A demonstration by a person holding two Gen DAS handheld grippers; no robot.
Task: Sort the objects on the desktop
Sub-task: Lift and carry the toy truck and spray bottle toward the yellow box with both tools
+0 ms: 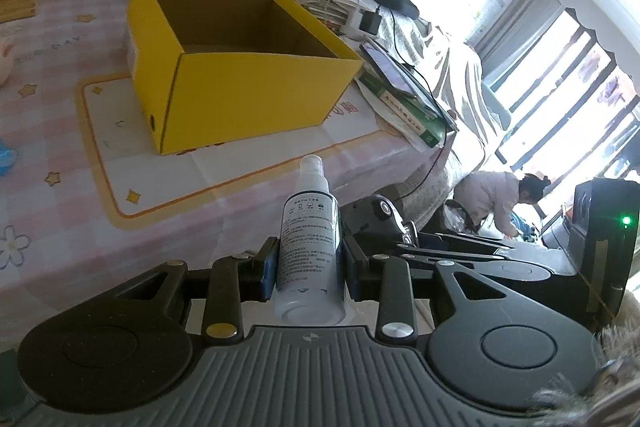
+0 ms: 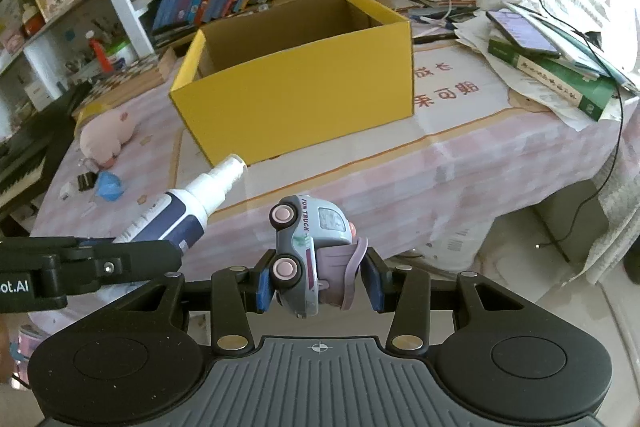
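1. The left gripper (image 1: pixel 308 269) is clenched on a white spray bottle (image 1: pixel 310 243), nozzle pointing forward, away from the tool.
2. The right gripper (image 2: pixel 318 281) is clamped on a grey toy truck (image 2: pixel 308 251), which sits on its side between the blue pads, wheels toward the left finger.
3. Ahead of both tools, an open yellow box (image 2: pixel 296 83) rests on the pink checked tablecloth (image 2: pixel 440 163).
4. Forward-left of the right gripper lies a pink plush toy (image 2: pixel 105 137); forward-right, a green book (image 2: pixel 556 77).
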